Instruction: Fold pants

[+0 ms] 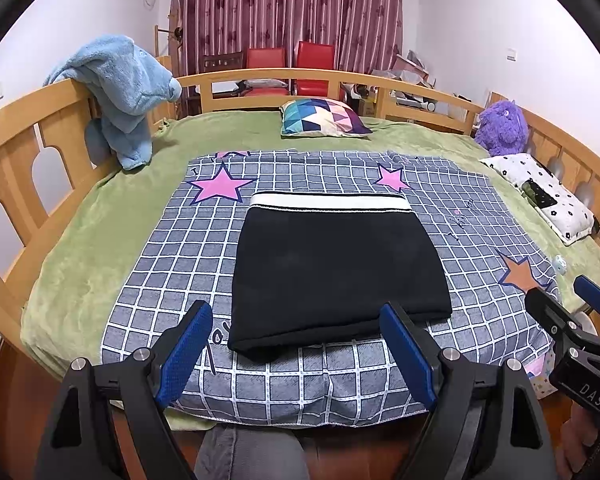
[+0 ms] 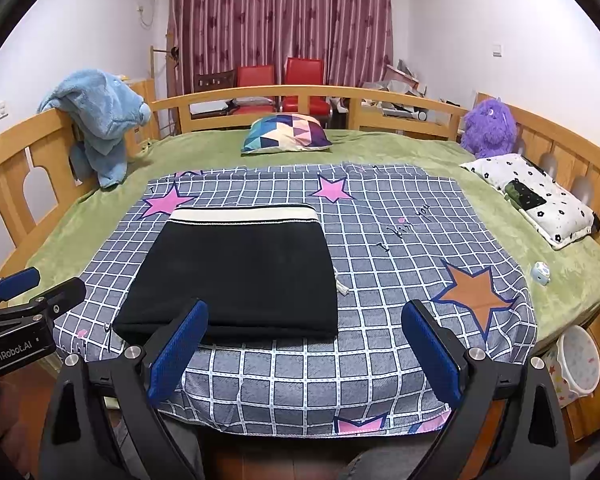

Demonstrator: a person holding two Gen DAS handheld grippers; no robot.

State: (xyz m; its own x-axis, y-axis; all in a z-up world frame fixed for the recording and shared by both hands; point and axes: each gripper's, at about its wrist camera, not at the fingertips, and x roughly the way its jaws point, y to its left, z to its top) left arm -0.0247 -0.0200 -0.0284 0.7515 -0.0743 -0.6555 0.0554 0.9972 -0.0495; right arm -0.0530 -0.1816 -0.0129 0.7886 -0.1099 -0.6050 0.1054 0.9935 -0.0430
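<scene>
Black pants [image 1: 336, 268] with a white waistband lie folded into a compact rectangle on a grey checked sheet [image 1: 172, 264] with stars, waistband at the far side. They also show in the right wrist view [image 2: 240, 276], with a white drawstring at their right edge. My left gripper [image 1: 296, 344] is open and empty, held just before the near edge of the pants. My right gripper [image 2: 304, 340] is open and empty, in front of the pants' near right corner. Each gripper shows at the edge of the other's view.
The bed has a green blanket [image 1: 100, 220] and a wooden rail [image 1: 16, 152]. A blue plush robe [image 1: 128, 92] hangs on the left rail. A patterned cushion [image 1: 324, 118], a purple plush toy [image 1: 500, 128] and a white flowered pillow [image 1: 544, 196] lie around. A small white bucket [image 2: 576, 364] stands on the floor at right.
</scene>
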